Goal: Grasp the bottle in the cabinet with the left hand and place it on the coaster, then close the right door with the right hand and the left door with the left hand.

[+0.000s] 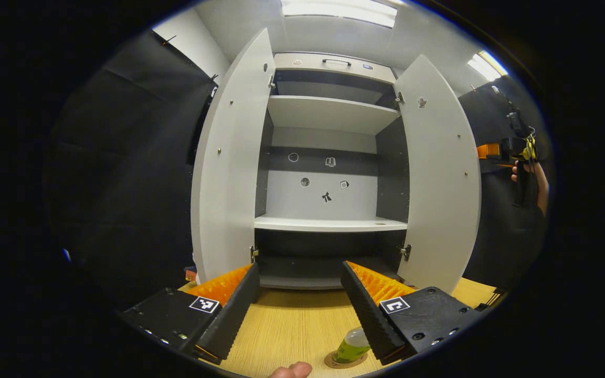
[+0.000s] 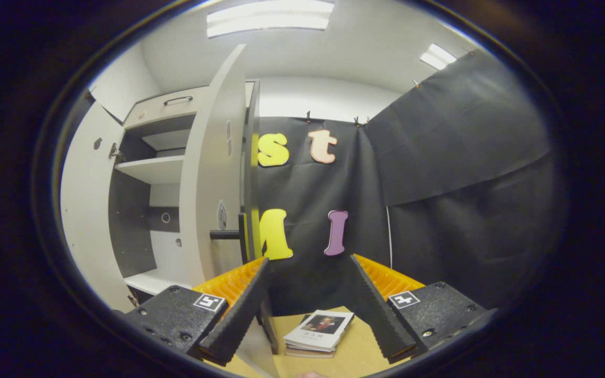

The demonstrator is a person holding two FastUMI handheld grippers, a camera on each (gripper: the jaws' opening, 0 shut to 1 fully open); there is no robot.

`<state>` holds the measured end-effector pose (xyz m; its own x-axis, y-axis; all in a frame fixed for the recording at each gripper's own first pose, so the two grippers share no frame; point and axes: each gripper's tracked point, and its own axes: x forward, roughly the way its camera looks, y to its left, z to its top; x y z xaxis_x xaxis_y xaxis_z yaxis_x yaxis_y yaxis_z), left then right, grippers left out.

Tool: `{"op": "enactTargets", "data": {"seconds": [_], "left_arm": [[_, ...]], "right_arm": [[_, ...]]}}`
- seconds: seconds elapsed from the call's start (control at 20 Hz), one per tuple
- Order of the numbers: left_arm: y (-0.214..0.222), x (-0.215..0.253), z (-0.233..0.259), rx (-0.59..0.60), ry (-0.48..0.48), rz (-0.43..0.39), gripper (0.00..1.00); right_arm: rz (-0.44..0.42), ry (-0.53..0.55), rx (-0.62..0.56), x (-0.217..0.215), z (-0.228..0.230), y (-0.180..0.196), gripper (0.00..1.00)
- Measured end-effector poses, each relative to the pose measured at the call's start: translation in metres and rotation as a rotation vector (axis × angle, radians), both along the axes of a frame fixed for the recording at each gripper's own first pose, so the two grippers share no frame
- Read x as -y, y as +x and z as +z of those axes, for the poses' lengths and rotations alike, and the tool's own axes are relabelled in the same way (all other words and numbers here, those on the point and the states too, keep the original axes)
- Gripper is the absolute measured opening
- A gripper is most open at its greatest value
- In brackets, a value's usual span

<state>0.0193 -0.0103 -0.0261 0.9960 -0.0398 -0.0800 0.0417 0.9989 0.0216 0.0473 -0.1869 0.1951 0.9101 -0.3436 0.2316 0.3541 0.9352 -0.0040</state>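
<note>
Wooden tabletop [image 1: 292, 325] up front, cabinet [image 1: 329, 157] doors both open. Left gripper [image 1: 300, 304] spread, empty; bottle [image 1: 352, 346] on coaster [image 1: 334, 362] just beside its right finger, easy to bump. Right gripper [image 2: 308, 310] spread near right door [image 2: 210, 173]; books [image 2: 318, 331] below, could snag.

One bottle [image 1: 352, 345]; one coaster [image 1: 345, 361]; two doors (both open) [image 1: 229, 163]; one book stack [image 2: 317, 334]

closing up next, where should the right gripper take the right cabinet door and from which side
Take the right door at its dark bar handle, which juts from its outer face near the free edge. The door stands wide open, so bring the open right gripper in from that outer face, one finger each side of the bar, then swing it shut.
</note>
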Motion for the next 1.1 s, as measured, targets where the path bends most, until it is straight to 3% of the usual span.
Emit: {"op": "enactTargets", "data": {"seconds": [0.2, 0.25, 0.4, 0.6, 0.65, 0.7, 0.75, 0.9, 1.1], "left_arm": [[0.003, -0.002, 0.005, 0.021, 0.009, -0.017, 0.95], [0.002, -0.004, 0.004, 0.019, 0.014, -0.010, 0.95], [0.002, -0.008, -0.001, -0.003, 0.003, -0.004, 0.95], [-0.003, -0.019, 0.004, 0.009, 0.023, 0.028, 0.95], [-0.004, -0.023, 0.005, 0.015, 0.027, 0.035, 0.95], [-0.006, -0.026, 0.005, 0.016, 0.029, 0.044, 0.95], [-0.008, -0.028, 0.004, 0.010, 0.031, 0.050, 0.95], [-0.012, -0.034, 0.002, -0.009, 0.036, 0.065, 0.95], [-0.011, -0.038, 0.002, -0.013, 0.034, 0.076, 0.95]], "right_arm": [[0.037, -0.035, -0.006, -0.032, -0.004, 0.001, 0.98], [0.072, -0.037, -0.012, -0.045, -0.005, 0.002, 0.94], [0.149, -0.063, -0.040, -0.079, -0.008, 0.011, 0.98], [0.248, -0.125, -0.047, -0.126, -0.012, 0.037, 0.98], [0.277, -0.129, -0.046, -0.138, -0.014, 0.046, 0.94], [0.309, -0.130, -0.050, -0.148, -0.015, 0.054, 0.98], [0.334, -0.132, -0.057, -0.159, -0.018, 0.063, 0.94], [0.340, -0.137, -0.083, -0.170, -0.022, 0.082, 0.99], [0.340, -0.142, -0.067, -0.169, -0.020, 0.072, 0.98]]}}
